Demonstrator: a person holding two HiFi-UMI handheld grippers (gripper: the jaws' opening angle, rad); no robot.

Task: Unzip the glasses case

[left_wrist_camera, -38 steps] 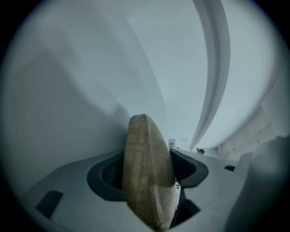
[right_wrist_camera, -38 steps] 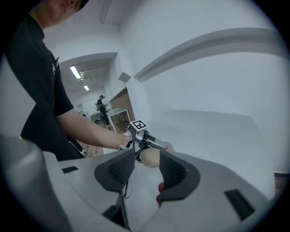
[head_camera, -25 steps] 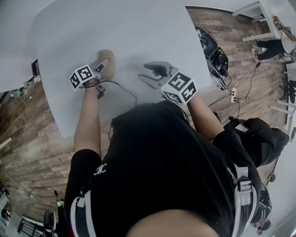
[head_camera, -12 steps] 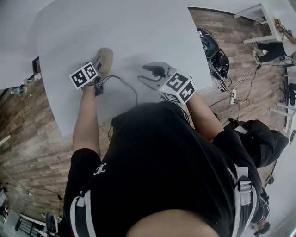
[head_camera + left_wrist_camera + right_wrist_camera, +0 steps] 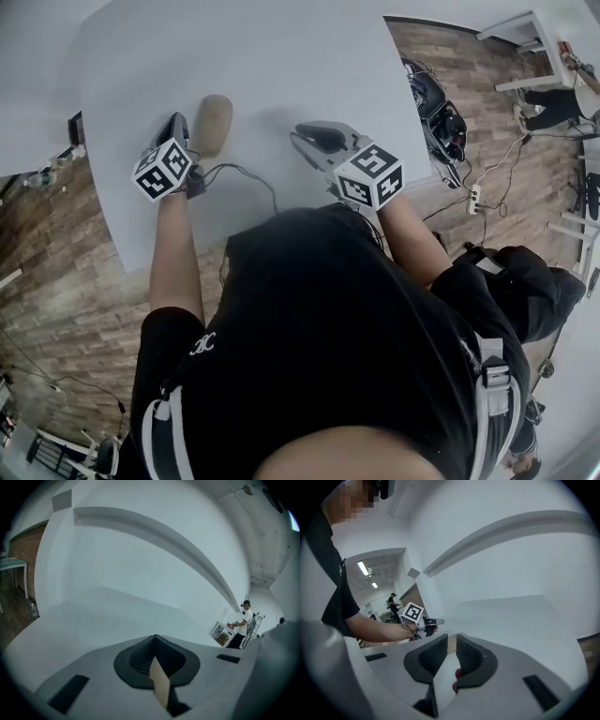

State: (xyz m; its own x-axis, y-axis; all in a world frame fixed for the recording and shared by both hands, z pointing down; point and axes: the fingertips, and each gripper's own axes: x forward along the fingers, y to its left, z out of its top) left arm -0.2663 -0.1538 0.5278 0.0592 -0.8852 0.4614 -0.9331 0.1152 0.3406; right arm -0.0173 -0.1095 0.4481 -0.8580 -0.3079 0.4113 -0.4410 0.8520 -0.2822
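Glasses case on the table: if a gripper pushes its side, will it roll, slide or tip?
The glasses case lies flat with rounded ends, so it would probably slide or spin rather than tip. The table looks smooth, so little would likely hold it. It looks slim, so probably light.

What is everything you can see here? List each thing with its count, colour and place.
table: 1, pale grey, centre
case: 1, tan, on table, left of centre
cable: 1, black, on table's near edge
power strip: 1, white, on floor, right
floor: 1, brown wood, around table
shirt: 1, black, bottom
left gripper: 1, grey, beside case, shut, empty
right gripper: 1, grey, over table, jaws just been closing, apart, nothing between
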